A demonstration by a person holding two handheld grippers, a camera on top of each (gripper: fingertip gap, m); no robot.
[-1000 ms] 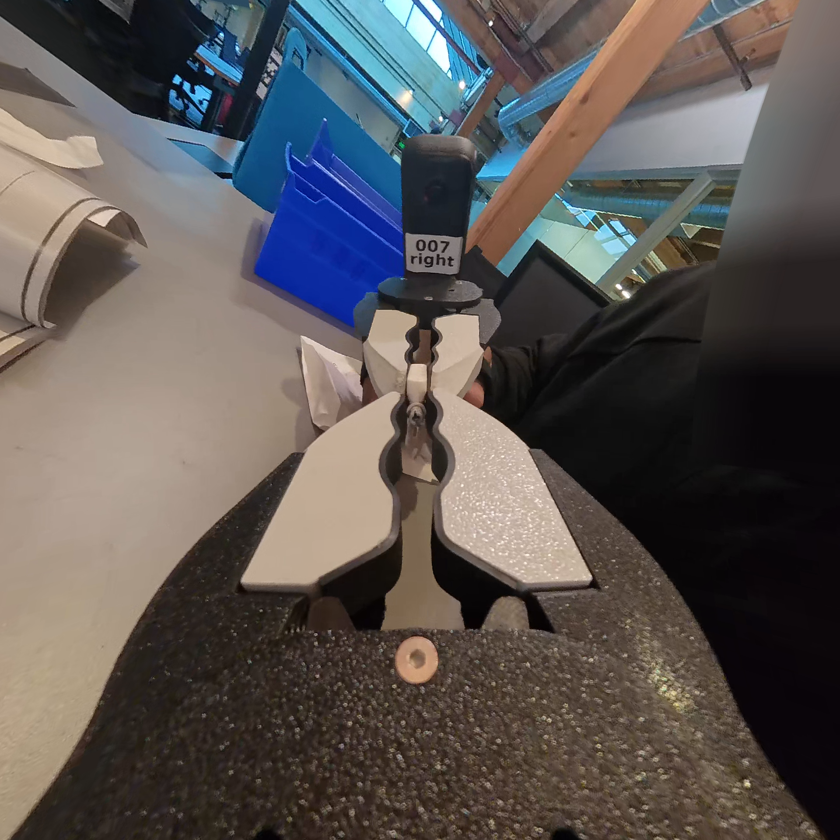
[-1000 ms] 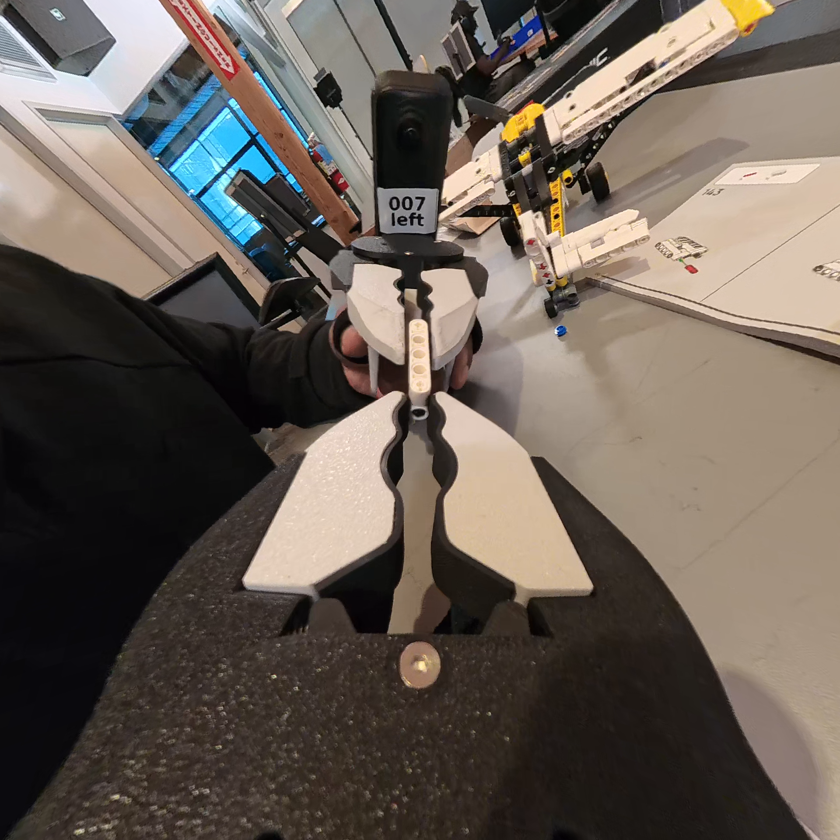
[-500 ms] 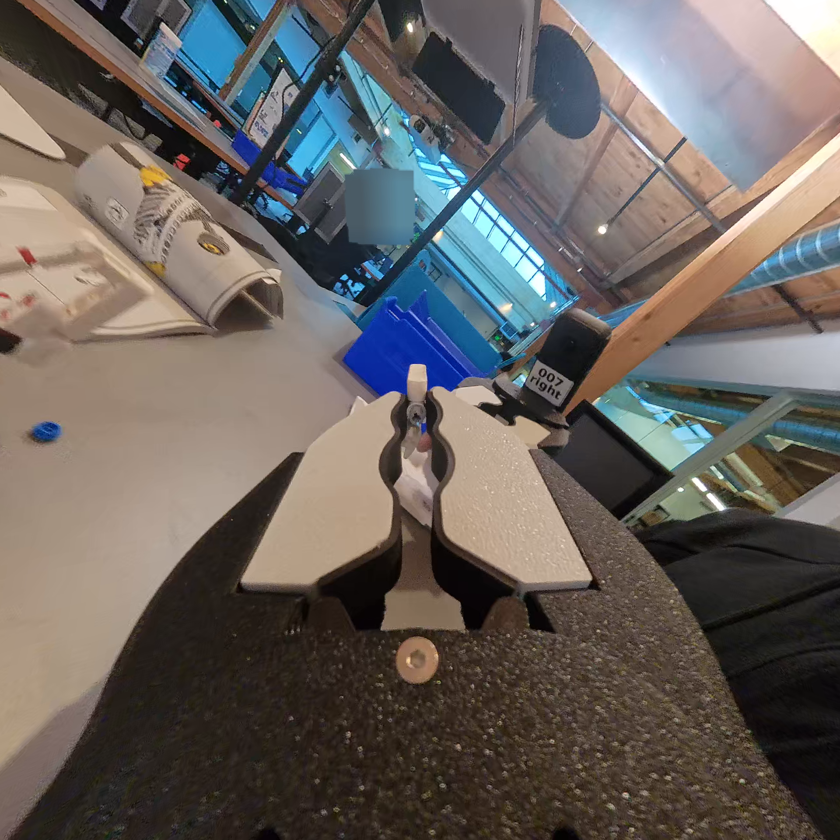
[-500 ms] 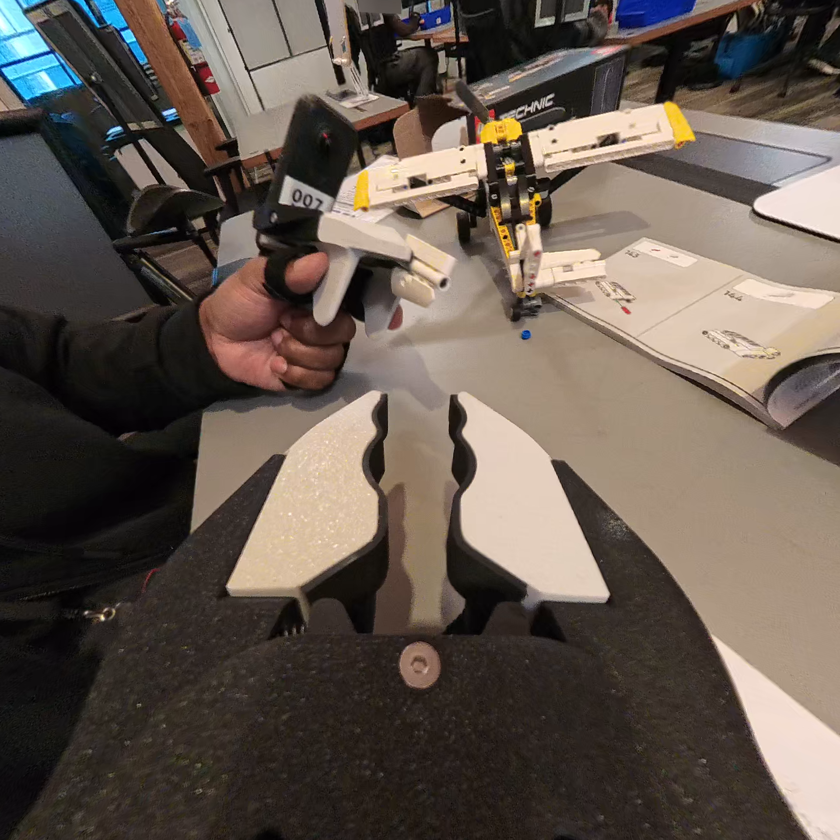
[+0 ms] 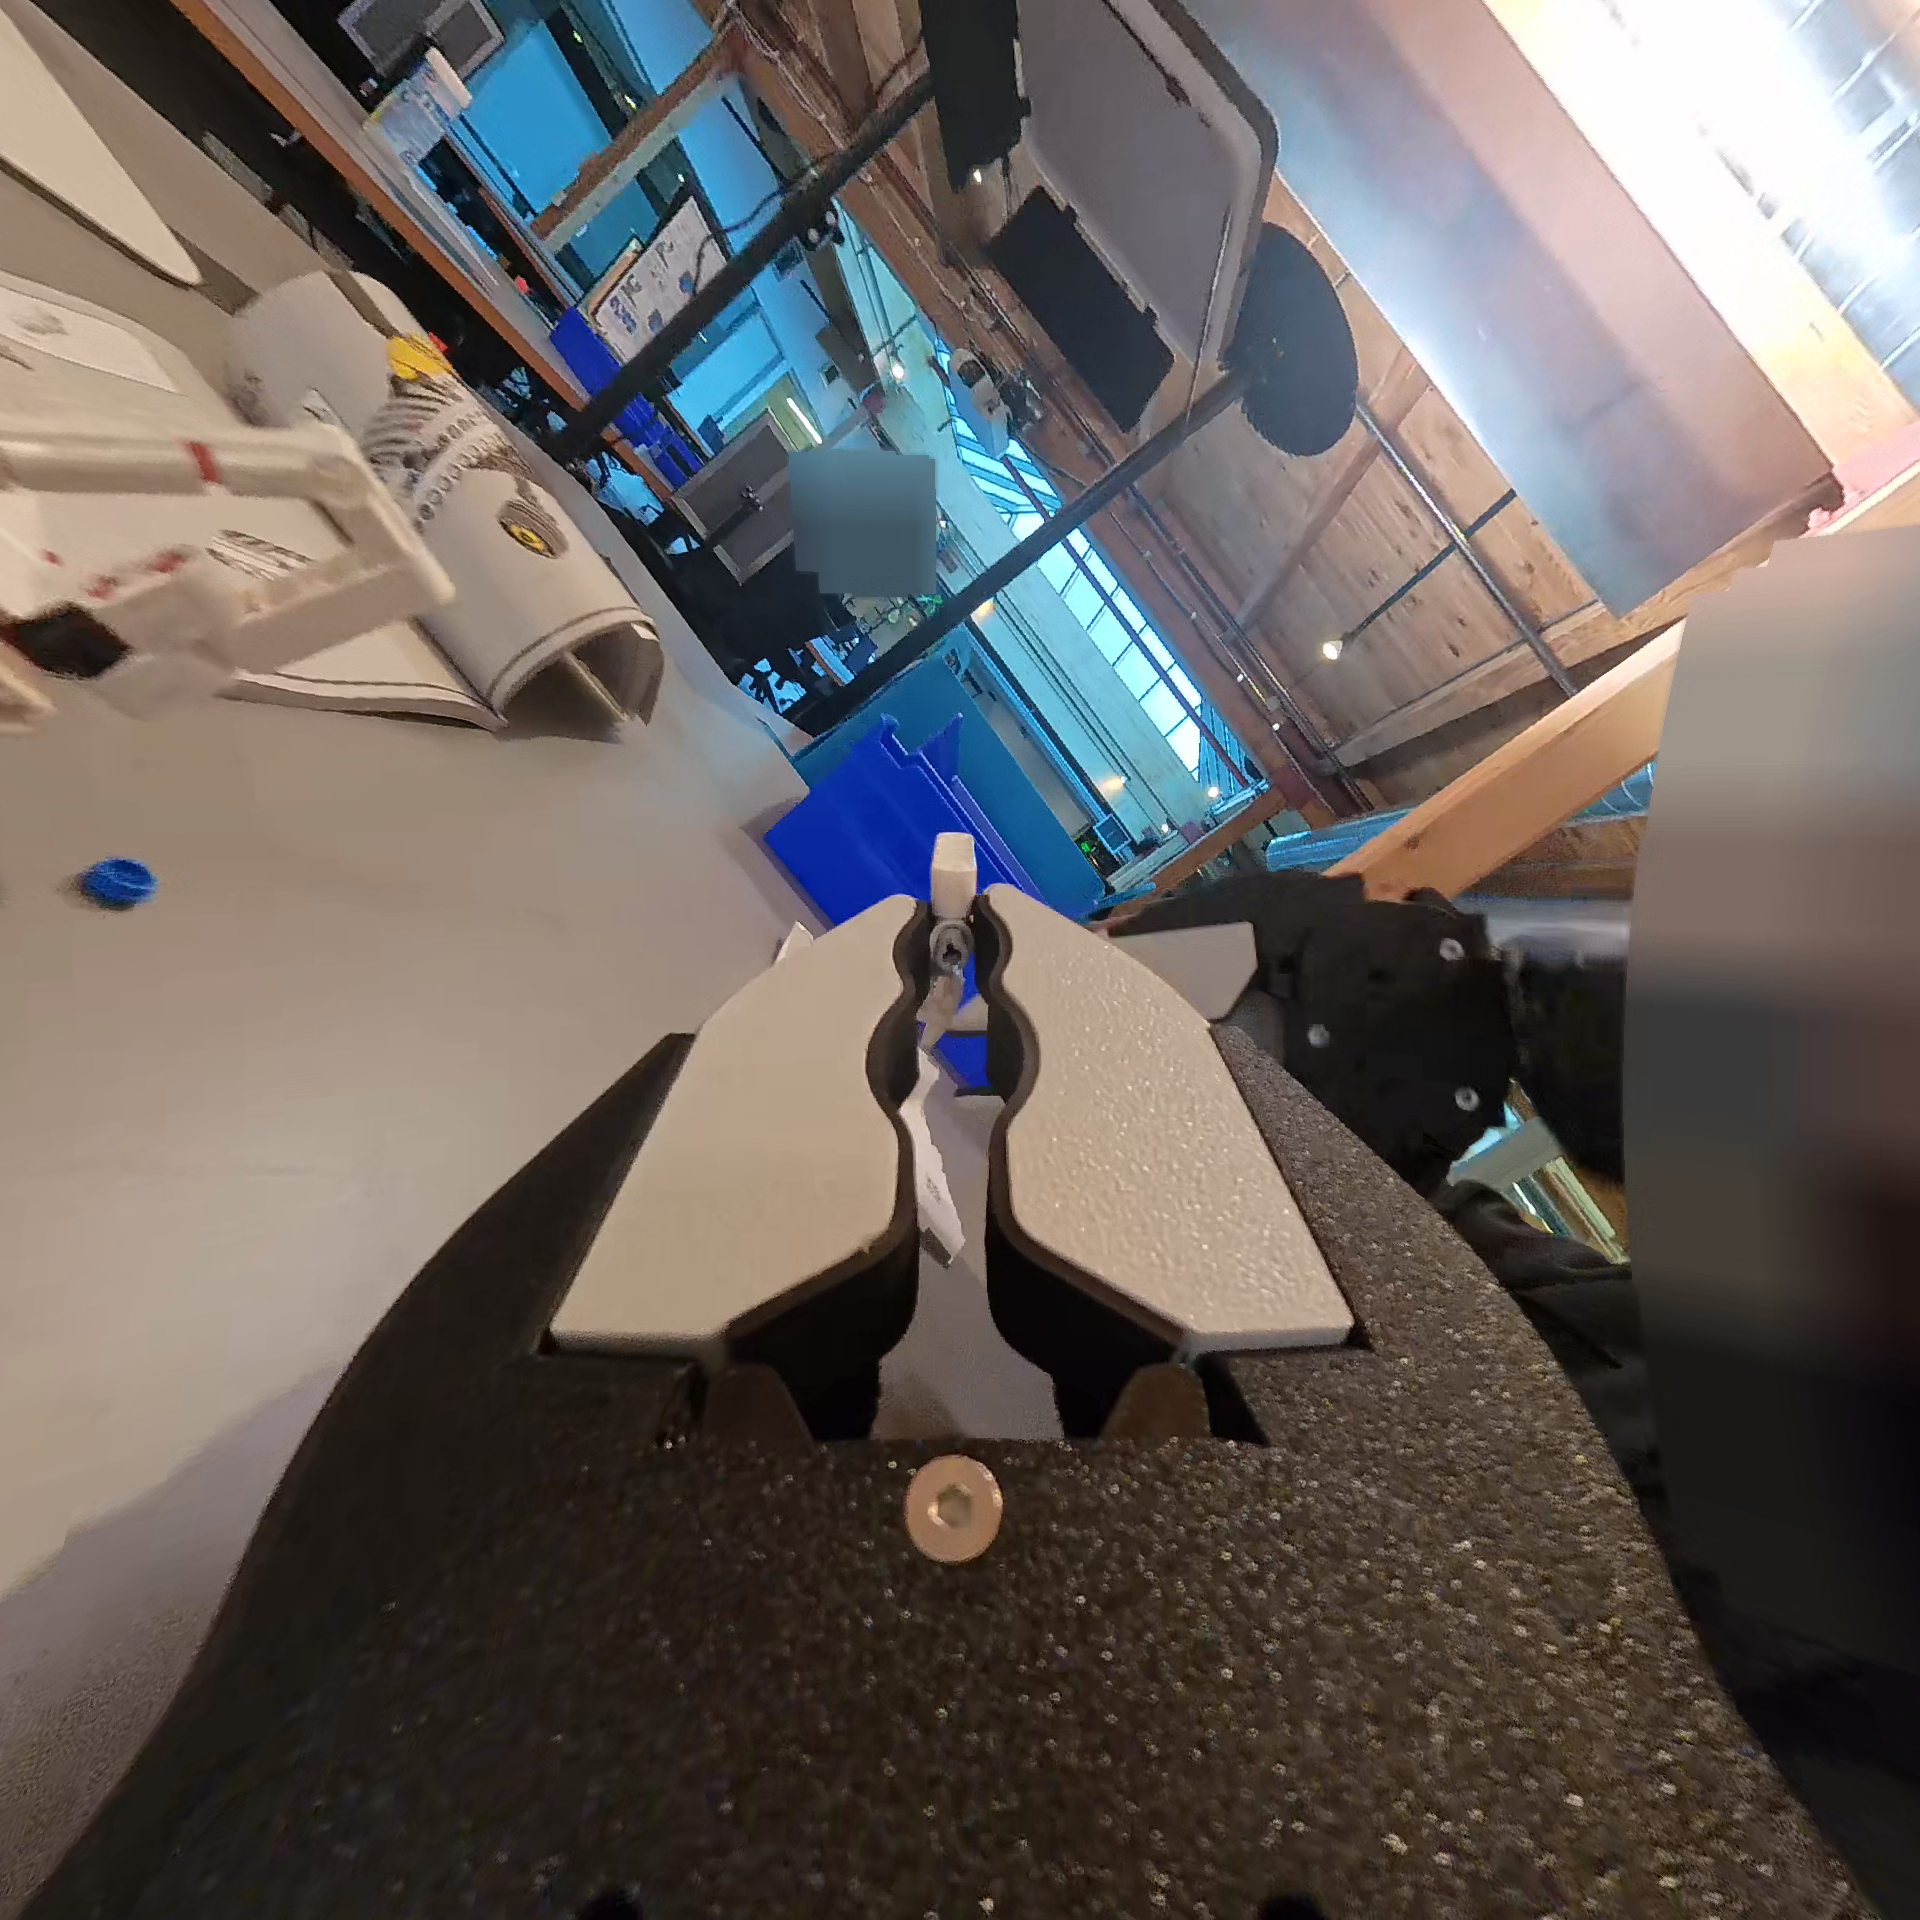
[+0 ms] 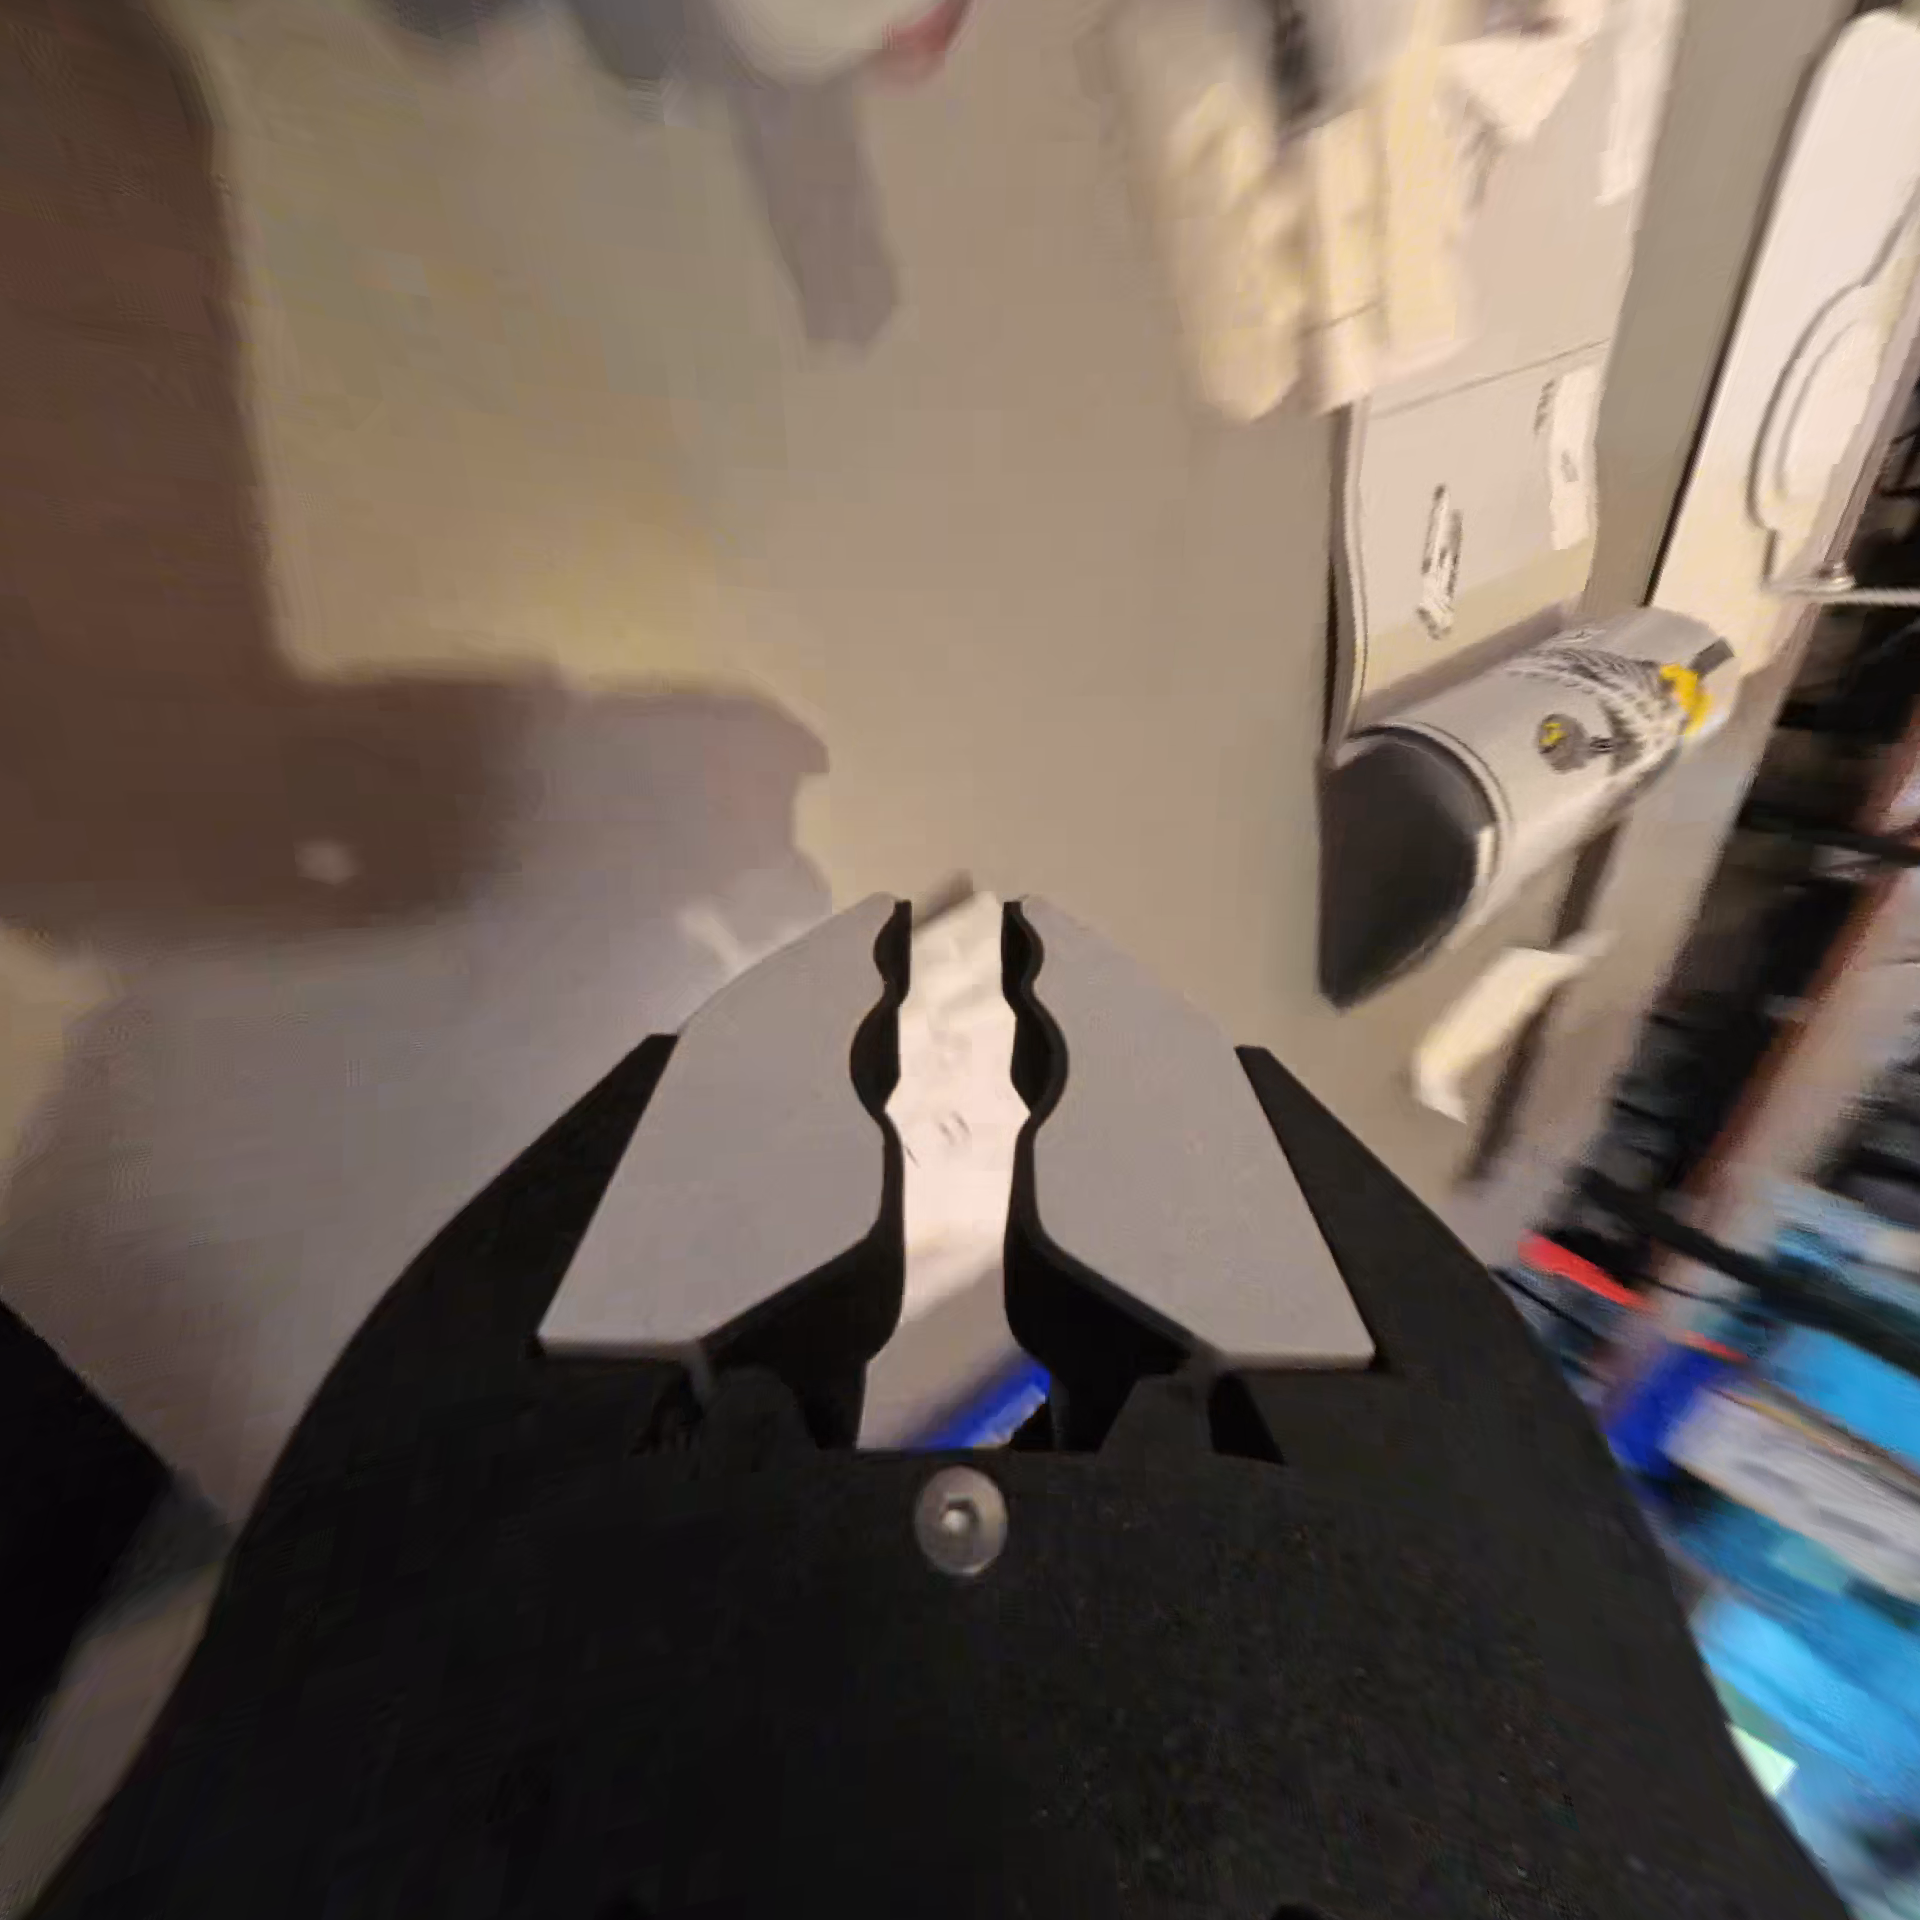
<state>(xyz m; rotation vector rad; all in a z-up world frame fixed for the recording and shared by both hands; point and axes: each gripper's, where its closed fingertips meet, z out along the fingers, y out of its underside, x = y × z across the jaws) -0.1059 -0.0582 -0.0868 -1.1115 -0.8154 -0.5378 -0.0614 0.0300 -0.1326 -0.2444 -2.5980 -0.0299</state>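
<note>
Left wrist view: your left tongs [image 5: 951, 914] were nearly closed, the pads pressed on a small white building-brick beam [image 5: 953, 862] with a grey pin at the grip; the beam's tip stood out past the fingertips. The tongs were tilted up off the grey bench [image 5: 364, 935]. A blue bin [image 5: 883, 821] lay just beyond the tips, an open instruction booklet [image 5: 499, 613] and a blurred white brick model [image 5: 208, 551] lay to the left, and a small blue stud [image 5: 116, 883] sat alone on the bench, well apart. Part of your right tongs' dark body [image 5: 1382, 997] showed close on the right, so room was tight on that side; the left had open bench.

Right wrist view: this view was heavily blurred. Your right tongs [image 6: 956, 914] stood partly open with nothing held. Crumpled white paper or plastic [image 6: 951, 1132] lay below the gap; whether the pads touched it I could not tell. The curled booklet [image 6: 1507, 769] lay to the right near the bench edge, leaving little margin there.

In my judgement you were holding the beam while the right tongs were free.
</note>
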